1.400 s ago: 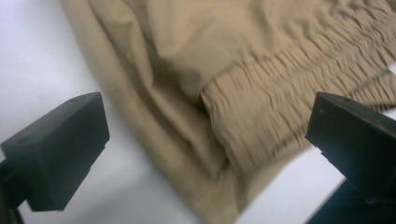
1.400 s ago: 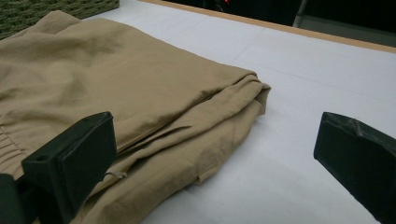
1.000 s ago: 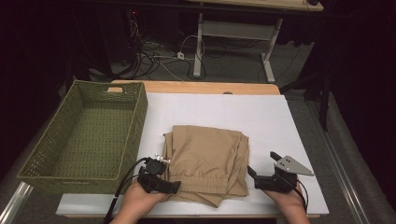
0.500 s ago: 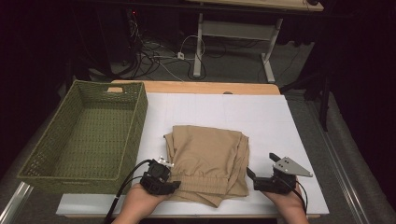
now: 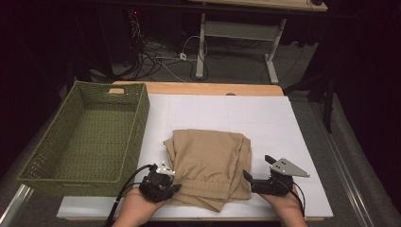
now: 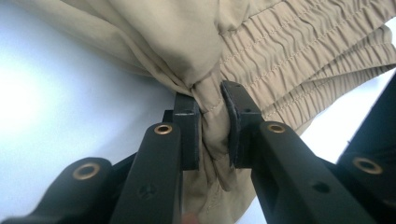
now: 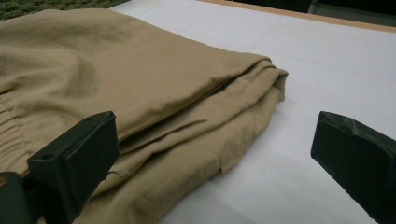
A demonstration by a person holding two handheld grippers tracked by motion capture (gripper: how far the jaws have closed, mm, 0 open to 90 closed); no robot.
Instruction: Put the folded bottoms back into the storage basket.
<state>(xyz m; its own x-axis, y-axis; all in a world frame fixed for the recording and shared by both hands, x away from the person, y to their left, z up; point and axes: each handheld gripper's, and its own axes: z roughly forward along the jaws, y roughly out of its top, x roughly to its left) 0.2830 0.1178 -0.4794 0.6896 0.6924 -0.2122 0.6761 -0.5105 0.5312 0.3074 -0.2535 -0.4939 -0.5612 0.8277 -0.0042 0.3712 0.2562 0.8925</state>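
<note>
Garment: folded tan trousers [image 5: 210,165] with a gathered elastic waistband lie on the white table cover [image 5: 246,113], near the front edge, between the two grippers; the waistband end faces the person
Left gripper: the left gripper [image 5: 163,182] sits at the trousers' near-left corner, held in the left hand [image 5: 137,208]; in the left gripper view its jaws are clamped on a bunched fold of the tan cloth [image 6: 210,116] beside the ruched waistband [image 6: 299,51]
Right gripper: the right gripper [image 5: 255,182] rests just beside the trousers' near-right edge, held in the right hand [image 5: 283,203]; in the right gripper view its jaws stand wide apart with nothing between the pads, the left pad [image 7: 79,154] over the stacked fabric layers [image 7: 154,107] and the right pad [image 7: 359,154] over bare white surface
Grey plate: a grey three-cornered plate [image 5: 288,168] tops the right gripper
Basket: a green woven basket [image 5: 52,165] with a handle cut-out stands on the left of the table, just beside the trousers, nothing inside it
Table: a wooden tabletop edge [image 5: 213,89] shows beyond the white cover
Background: cables [image 5: 156,56] lie on the dark floor, by the white legs of another desk [image 5: 236,33]
</note>
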